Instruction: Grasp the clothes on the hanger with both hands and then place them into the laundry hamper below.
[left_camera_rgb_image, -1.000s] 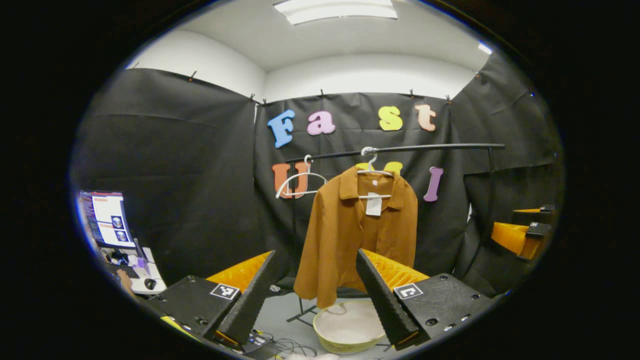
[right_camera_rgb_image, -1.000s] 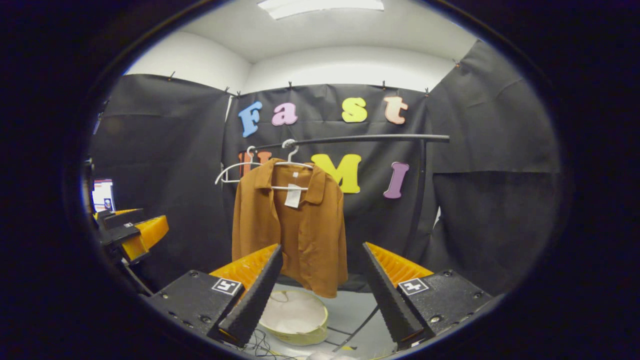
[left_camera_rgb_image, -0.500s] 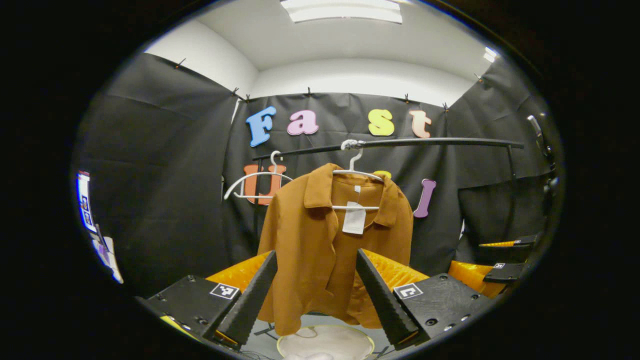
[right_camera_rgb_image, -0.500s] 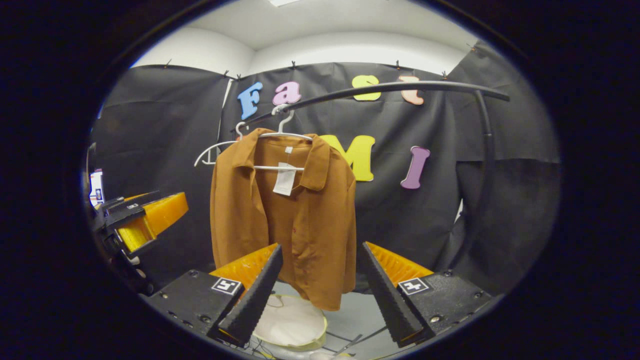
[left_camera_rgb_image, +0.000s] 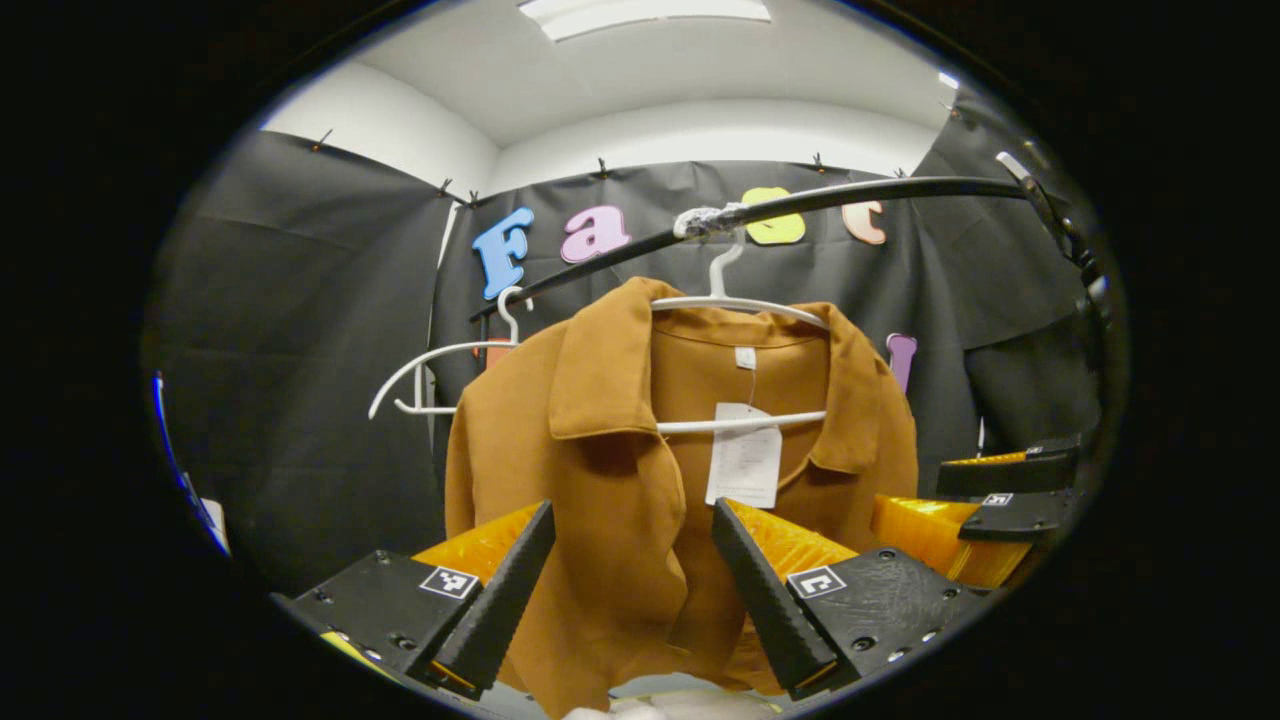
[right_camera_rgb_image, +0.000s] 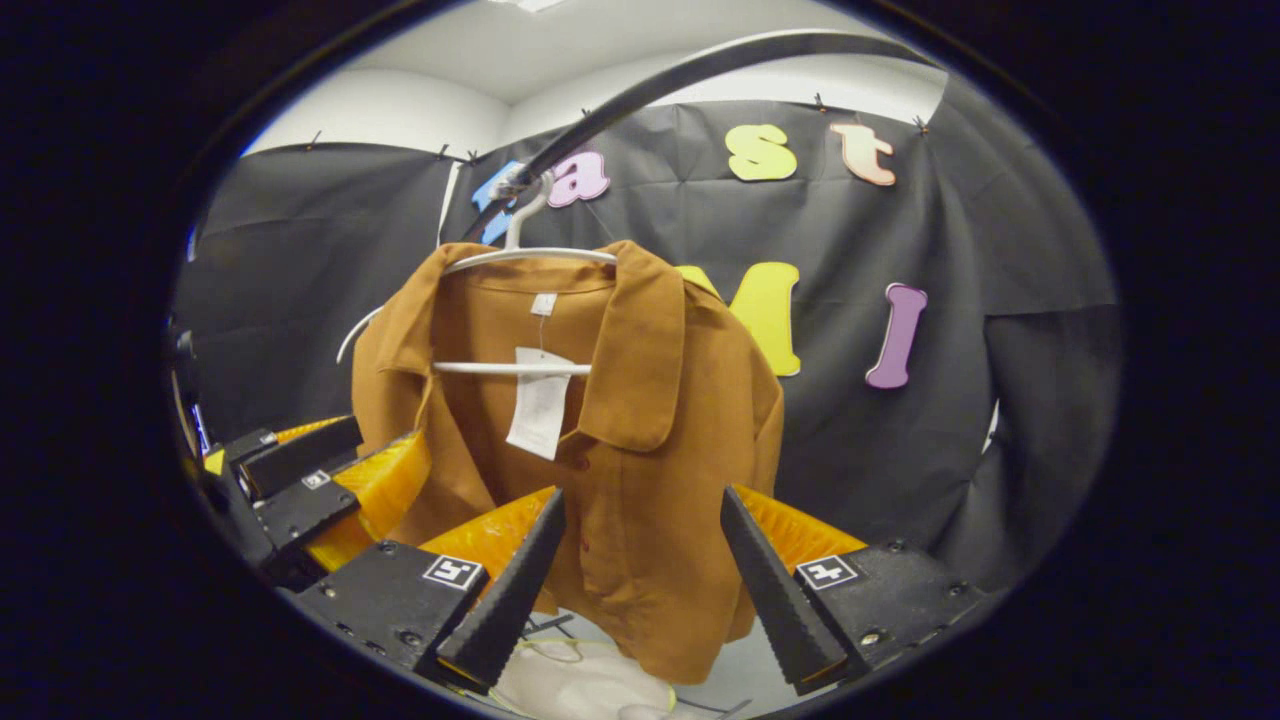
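A brown collared shirt (left_camera_rgb_image: 620, 480) (right_camera_rgb_image: 650, 440) hangs on a white hanger (left_camera_rgb_image: 730, 300) (right_camera_rgb_image: 520, 250) from a black rail (left_camera_rgb_image: 860, 195) (right_camera_rgb_image: 650, 85); a white tag dangles inside its collar. My left gripper (left_camera_rgb_image: 632, 585) is open, its fingers close in front of the shirt's left front panel, not touching it. My right gripper (right_camera_rgb_image: 640, 580) is open too, just short of the shirt's right panel. The left gripper (right_camera_rgb_image: 300, 480) also sits at the left edge of the right gripper view, and the right gripper (left_camera_rgb_image: 1000, 500) at the right of the left gripper view. The hamper's pale rim (right_camera_rgb_image: 590, 690) peeks out below the shirt.
An empty white hanger (left_camera_rgb_image: 440, 365) hangs on the rail to the left of the shirt. Black cloth walls close in behind and on both sides. The rail's upright post (left_camera_rgb_image: 1050, 210) stands at the right.
Both grippers have moved forward and up toward the shirt, which now looks much larger. The hamper has slid nearly out of view below. Both stay open.
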